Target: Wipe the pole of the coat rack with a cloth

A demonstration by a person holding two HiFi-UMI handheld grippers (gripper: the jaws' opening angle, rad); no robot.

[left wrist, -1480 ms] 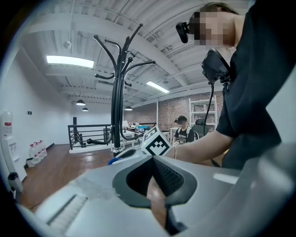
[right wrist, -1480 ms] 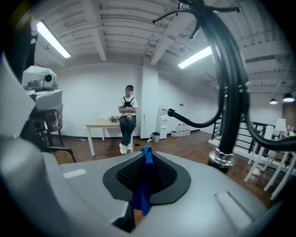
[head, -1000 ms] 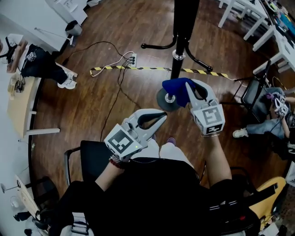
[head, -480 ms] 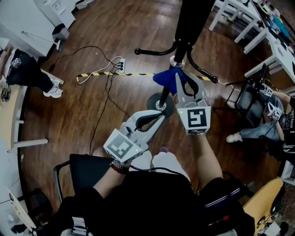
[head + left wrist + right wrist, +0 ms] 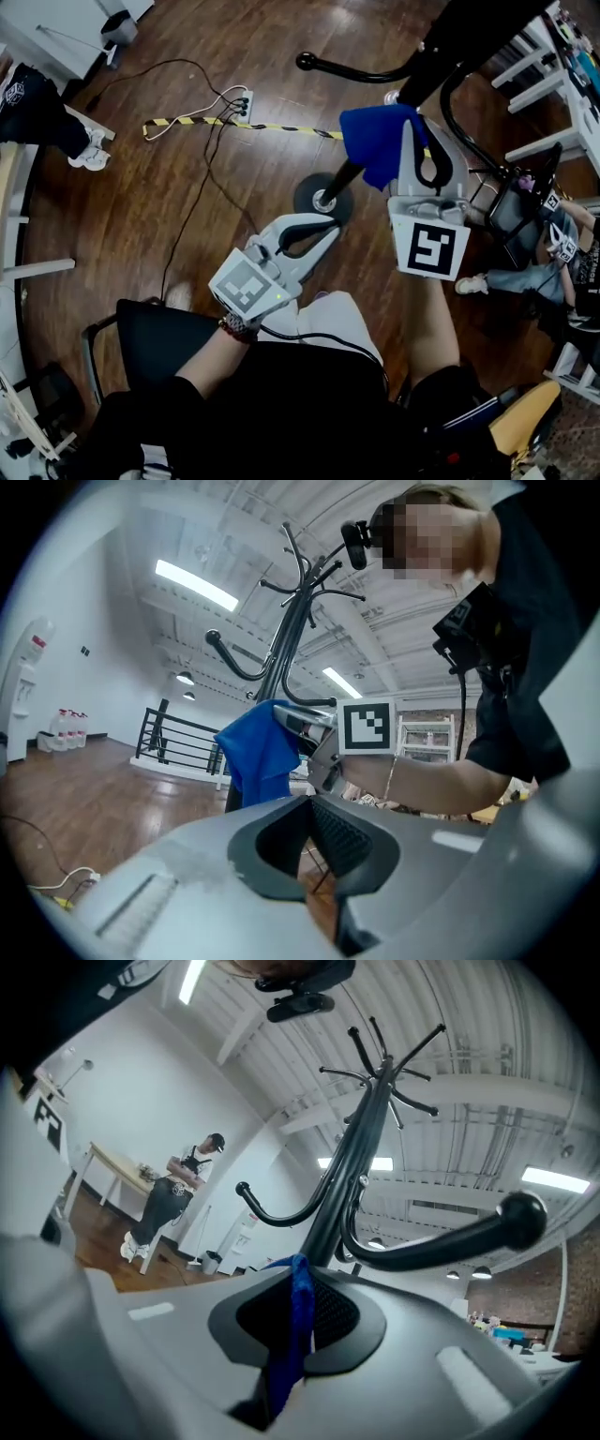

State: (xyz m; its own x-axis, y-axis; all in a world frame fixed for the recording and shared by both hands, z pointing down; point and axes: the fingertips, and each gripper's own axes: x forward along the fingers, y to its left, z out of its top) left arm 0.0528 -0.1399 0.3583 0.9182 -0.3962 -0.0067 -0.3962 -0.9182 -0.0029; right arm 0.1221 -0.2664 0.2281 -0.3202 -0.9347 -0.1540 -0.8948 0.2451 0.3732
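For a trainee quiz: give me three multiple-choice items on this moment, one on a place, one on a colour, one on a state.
1. Where is the cloth? A) in the right gripper B) on the floor C) on a hook
2. The cloth's colour? A) red B) blue C) white
3. The left gripper is: A) shut, empty B) wide open C) shut on the cloth
Answers: 1 A, that gripper pinches it; 2 B, blue in every view; 3 A, its fingers meet with nothing between.
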